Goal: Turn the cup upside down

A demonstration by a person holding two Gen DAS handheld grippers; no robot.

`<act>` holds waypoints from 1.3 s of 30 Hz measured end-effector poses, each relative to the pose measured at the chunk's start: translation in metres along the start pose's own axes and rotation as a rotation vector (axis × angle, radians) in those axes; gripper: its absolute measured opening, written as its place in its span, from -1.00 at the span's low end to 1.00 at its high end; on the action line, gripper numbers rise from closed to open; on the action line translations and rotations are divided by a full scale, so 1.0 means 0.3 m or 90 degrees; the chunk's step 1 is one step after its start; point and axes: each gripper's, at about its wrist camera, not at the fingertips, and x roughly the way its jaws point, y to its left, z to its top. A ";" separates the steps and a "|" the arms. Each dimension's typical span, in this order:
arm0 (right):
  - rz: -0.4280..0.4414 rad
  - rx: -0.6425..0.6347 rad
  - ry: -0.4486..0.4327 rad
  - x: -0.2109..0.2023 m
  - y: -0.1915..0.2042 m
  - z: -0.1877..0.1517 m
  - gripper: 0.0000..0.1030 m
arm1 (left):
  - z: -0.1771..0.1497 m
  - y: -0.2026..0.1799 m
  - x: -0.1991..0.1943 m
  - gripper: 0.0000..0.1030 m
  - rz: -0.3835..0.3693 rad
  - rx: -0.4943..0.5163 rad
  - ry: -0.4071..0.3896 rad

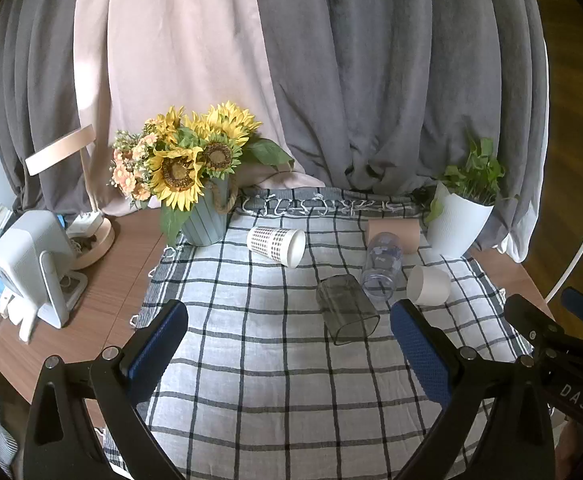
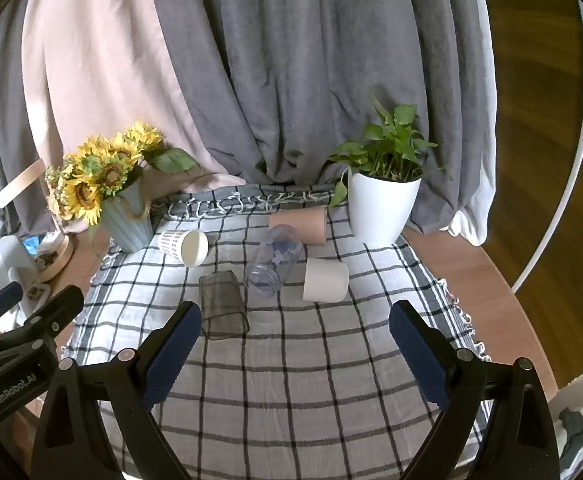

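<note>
Several cups lie on their sides on a checked cloth (image 1: pixel 251 340): a white cup with a dotted pattern (image 1: pixel 275 245) (image 2: pixel 183 245), a smoky clear cup (image 1: pixel 345 309) (image 2: pixel 222 305), a clear bluish cup (image 1: pixel 382 266) (image 2: pixel 273 260), a plain white cup (image 1: pixel 429 285) (image 2: pixel 325 280) and a pink cup (image 1: pixel 395 232) (image 2: pixel 299 222). My left gripper (image 1: pixel 289 344) is open and empty, near the cloth's front, short of the smoky cup. My right gripper (image 2: pixel 293 344) is open and empty, its left finger close to the smoky cup.
A sunflower bouquet in a blue pot (image 1: pixel 203 224) (image 2: pixel 129 220) stands at the cloth's back left. A green plant in a white pot (image 1: pixel 457 220) (image 2: pixel 381 204) stands at the back right. A lamp and small devices (image 1: pixel 31 264) crowd the table's left. Curtains hang behind.
</note>
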 end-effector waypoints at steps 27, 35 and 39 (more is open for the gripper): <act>-0.105 0.078 0.017 -0.010 0.019 -0.009 0.85 | 0.018 0.003 -0.012 1.00 -0.081 0.043 -0.008; -0.119 0.085 0.016 -0.011 0.028 -0.003 0.85 | 0.015 0.003 -0.012 1.00 -0.101 0.056 -0.010; -0.124 0.089 0.017 -0.011 0.031 -0.005 0.85 | 0.016 0.003 -0.004 1.00 -0.109 0.061 -0.006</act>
